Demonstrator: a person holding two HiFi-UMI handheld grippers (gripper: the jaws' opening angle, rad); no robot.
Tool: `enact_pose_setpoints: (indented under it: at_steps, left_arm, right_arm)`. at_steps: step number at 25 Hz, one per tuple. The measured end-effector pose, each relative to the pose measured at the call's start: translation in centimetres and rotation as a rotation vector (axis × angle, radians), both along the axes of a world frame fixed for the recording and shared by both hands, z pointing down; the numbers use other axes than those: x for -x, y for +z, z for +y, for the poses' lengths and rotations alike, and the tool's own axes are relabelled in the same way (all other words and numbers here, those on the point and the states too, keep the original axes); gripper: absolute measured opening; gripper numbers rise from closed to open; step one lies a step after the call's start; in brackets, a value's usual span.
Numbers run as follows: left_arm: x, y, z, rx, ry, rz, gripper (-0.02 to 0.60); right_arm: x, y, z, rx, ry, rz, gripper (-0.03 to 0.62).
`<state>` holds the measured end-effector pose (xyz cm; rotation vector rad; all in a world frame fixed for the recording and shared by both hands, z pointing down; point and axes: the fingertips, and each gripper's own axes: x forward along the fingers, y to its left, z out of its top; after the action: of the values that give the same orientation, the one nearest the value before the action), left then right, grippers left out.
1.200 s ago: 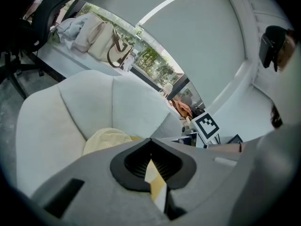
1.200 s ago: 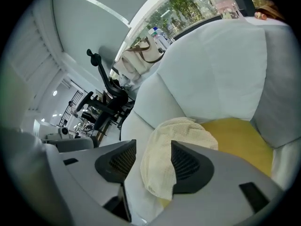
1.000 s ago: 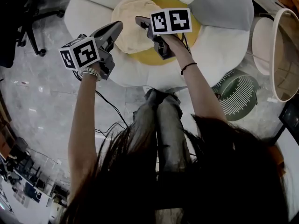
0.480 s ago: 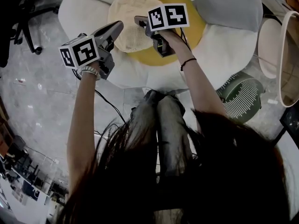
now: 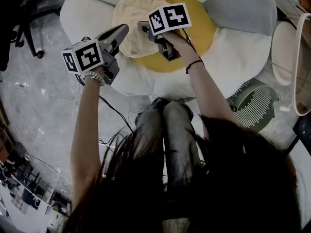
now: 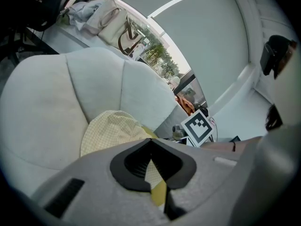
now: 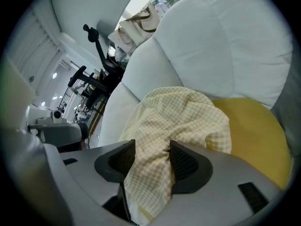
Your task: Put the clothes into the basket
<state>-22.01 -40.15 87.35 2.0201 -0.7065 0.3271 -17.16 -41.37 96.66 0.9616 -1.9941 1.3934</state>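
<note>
Head view, from above the person's own dark hair and outstretched forearms: the right gripper [image 5: 142, 26] is pinching a fold of the yellow checked cloth [image 5: 130, 18], the one garment in sight. The right gripper view is showing the fabric bunched between the two black pads and hanging below them, a hold that looks firm enough for a lift. Just beside it, the left gripper [image 5: 123, 29] is hovering at the cloth's near edge with its jaws pressed together on nothing, seemingly waiting in reserve while the other one works. The cloth itself is lying heaped partly on the round yellow cushion [image 5: 199, 33] and partly on the white petal-shaped seat [image 5: 228, 57] around it, so it is bulging upward and offering an easy ridge to seize. Farther off, at the picture's right edge and well apart from the seat, a cream-rimmed container [image 5: 294, 67], probably the basket, is standing on the floor. The cloth is not yet in it, so a carry across to the right is probably coming.
</note>
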Motion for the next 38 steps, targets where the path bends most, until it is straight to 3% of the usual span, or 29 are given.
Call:
enact_pose_setpoints:
  at_steps: [12,18,27,38]
  left_arm:
    - [0.5,4.3,0.6,0.017,0.004,-0.013,0.011]
    - [0.8,5.6,1.1,0.03,0.015,-0.038,0.011]
    - [0.8,3.8,2.5,0.059,-0.024,-0.005,0.011]
    - [0.5,-2.5,4.6,0.073,-0.041,-0.001,0.011]
  right_arm:
    - [2.0,3.8,-0.4,0.019,-0.16,0.096,0.206]
    - [1.9,4.9,-0.4,-0.036,-0.234,0.205,0.122]
    - [1.0,2.7,0.4,-0.001,-0.083,0.126,0.089]
    - [-0.2,-6.1,1.4,-0.061,0.023,0.026,0.086]
